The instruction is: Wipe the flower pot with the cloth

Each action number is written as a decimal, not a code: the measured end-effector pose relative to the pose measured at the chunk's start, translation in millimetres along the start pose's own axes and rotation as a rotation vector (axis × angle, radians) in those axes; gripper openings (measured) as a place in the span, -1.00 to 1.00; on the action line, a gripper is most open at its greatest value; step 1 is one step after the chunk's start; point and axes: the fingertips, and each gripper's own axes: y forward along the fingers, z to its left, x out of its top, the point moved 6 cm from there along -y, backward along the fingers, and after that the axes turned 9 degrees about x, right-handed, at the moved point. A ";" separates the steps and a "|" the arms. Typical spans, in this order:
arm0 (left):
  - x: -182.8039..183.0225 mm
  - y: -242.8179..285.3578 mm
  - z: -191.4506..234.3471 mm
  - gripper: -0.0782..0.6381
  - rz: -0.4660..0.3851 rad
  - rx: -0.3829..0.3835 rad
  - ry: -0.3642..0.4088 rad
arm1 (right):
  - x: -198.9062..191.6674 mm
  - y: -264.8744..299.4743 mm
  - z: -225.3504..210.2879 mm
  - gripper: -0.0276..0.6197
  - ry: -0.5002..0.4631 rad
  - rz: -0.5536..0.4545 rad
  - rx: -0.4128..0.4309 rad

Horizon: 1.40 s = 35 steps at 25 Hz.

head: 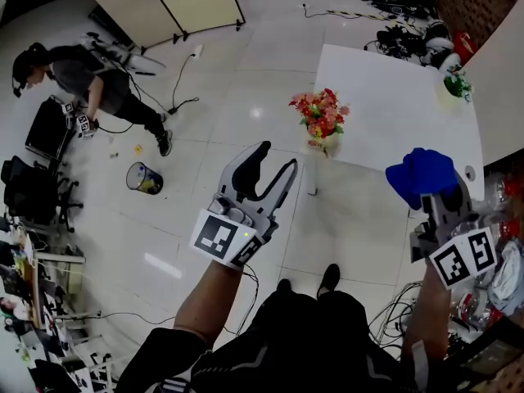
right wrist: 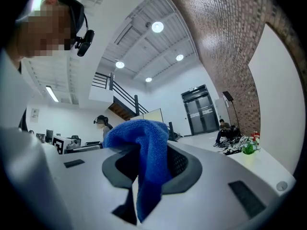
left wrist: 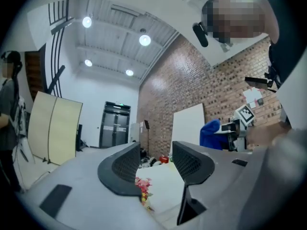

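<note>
A flower pot with red and orange flowers (head: 320, 119) stands near the front left corner of a white table (head: 393, 113). In the left gripper view the flowers (left wrist: 143, 186) show low between the jaws, far off. My left gripper (head: 277, 155) is raised in the air short of the table, its jaws apart with nothing between them. Off to the right, my right gripper (head: 435, 193) is shut on a blue cloth (head: 420, 174). That cloth (right wrist: 146, 152) bunches over the jaws and hangs down between them. Neither gripper touches the pot.
A second small pot with a green plant (head: 455, 83) stands at the table's far right. Another person (head: 90, 80) stands at the far left by a bin (head: 144, 178), chairs and floor cables. Beige partition boards (head: 164, 2) stand at the back. Clutter lies at the right edge.
</note>
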 end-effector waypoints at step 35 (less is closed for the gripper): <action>83.7 -285.5 -126.5 -0.76 0.065 -0.003 -0.002 | -7.9 -193.2 302.0 -0.64 -0.070 0.033 0.017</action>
